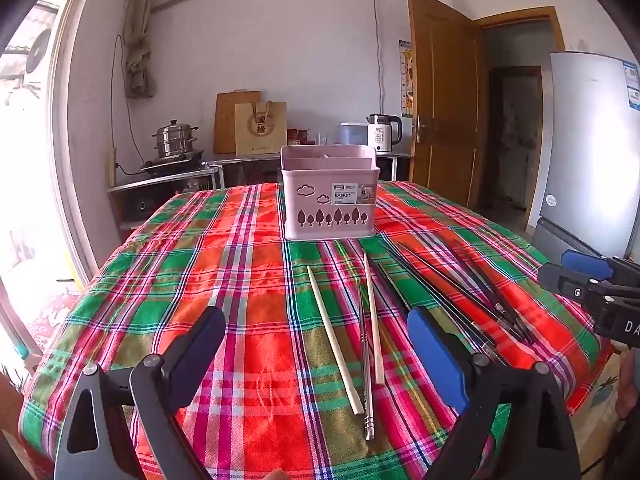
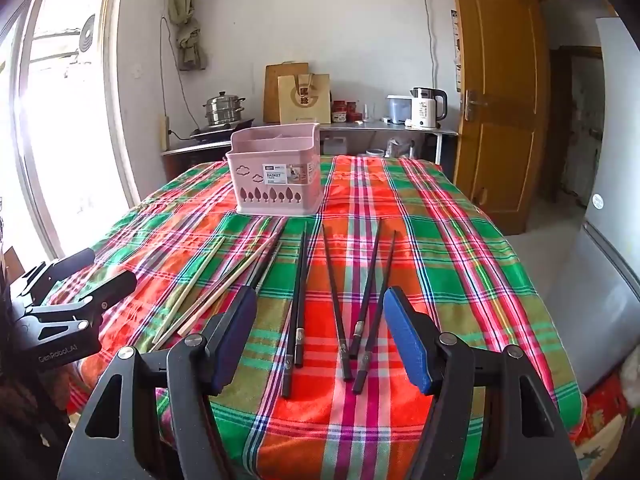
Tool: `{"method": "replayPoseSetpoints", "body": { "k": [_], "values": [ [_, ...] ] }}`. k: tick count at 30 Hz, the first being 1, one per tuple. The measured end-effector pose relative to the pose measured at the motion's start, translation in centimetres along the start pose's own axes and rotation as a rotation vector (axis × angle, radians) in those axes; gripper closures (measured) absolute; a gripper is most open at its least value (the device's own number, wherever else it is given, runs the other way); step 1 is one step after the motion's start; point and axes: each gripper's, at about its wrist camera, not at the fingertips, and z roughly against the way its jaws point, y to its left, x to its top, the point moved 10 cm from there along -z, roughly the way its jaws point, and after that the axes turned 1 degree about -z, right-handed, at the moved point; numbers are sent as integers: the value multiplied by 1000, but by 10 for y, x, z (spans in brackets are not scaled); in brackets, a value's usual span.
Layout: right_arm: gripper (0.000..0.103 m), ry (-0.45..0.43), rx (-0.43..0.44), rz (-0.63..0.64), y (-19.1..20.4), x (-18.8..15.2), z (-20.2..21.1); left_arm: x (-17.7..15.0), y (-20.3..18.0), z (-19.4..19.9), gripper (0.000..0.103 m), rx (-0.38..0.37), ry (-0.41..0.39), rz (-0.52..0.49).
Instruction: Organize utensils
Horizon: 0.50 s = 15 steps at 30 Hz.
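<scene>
I am holding both my left gripper (image 1: 316, 344) and right gripper (image 2: 320, 330) wide apart, empty, facing the pink basket (image 1: 329, 194), its compartments' contents hidden from me.

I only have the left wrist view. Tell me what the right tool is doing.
Observer: The right tool is open, with nothing between its fingers.
Operator: Report what lies ahead of it.
Observer: The dark chopsticks lie flat on the plaid tablecloth, thick ends toward the tool.
Operator: Count them.
Observer: Five show clearly: two side by side on the left, three fanned out on the right.
</scene>
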Motion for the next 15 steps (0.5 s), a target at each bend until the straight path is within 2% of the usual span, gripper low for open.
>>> {"method": "replayPoseSetpoints", "body": {
  "k": [15],
  "values": [
    [37, -11, 1, 4, 2, 1, 2, -6, 2, -5, 10, 2, 16, 2]
  ]
}}
